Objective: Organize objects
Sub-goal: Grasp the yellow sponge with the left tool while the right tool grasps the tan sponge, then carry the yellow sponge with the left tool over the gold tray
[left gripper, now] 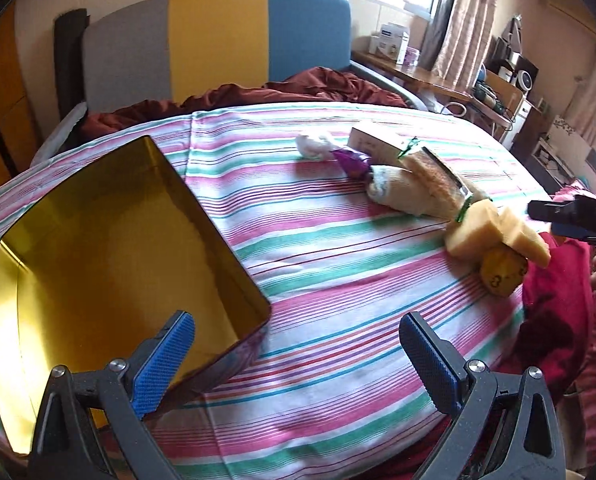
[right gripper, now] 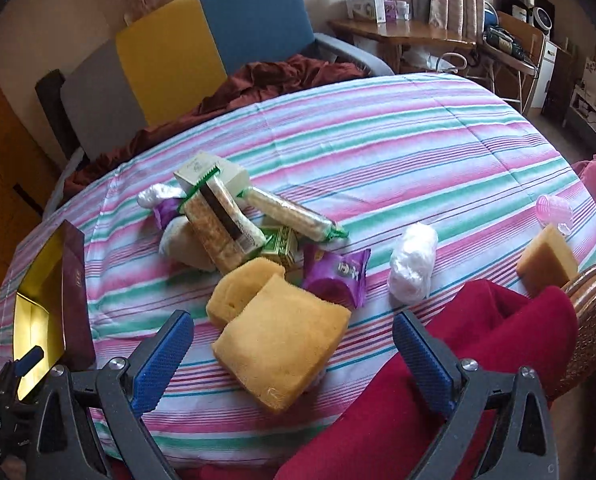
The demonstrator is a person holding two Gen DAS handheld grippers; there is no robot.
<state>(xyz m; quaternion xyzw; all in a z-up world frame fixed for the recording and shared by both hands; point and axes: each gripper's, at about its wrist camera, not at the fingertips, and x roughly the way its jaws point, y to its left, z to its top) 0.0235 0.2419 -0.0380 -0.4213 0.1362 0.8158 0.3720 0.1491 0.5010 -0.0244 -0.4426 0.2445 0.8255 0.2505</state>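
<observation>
Here, both tongs stand with their blue-padded fingers spread wide apart and nothing between them. In the left wrist view, the left gripper (left gripper: pixel 298 360) fills the bottom of the frame, hovering above a pink, green and white striped cloth (left gripper: pixel 337 272). Its left finger (left gripper: pixel 166 360) overlaps the near corner of an open rectangular tin with a shiny gold inside (left gripper: pixel 98 248), which sits at the lower left of the frame and holds nothing visible. A jumbled cluster of small items lies at centre right of that view, well apart from the tin.

In the right wrist view, the right gripper (right gripper: pixel 294 360) sits at the bottom, just above a large yellow sponge block (right gripper: pixel 282 348) at lower centre. A second yellow sponge (right gripper: pixel 238 288) touches it behind. Beyond them lie a purple snack packet (right gripper: pixel 337 276), a small green box (right gripper: pixel 282 246), a long clear-wrapped pack of biscuits (right gripper: pixel 222 220), a pale cardboard box (right gripper: pixel 214 172) and a white crumpled plastic bundle (right gripper: pixel 413 264). A third sponge (right gripper: pixel 545 260) rests at the right edge, beside a folded red fabric (right gripper: pixel 437 380). The tin shows at the left edge.
</observation>
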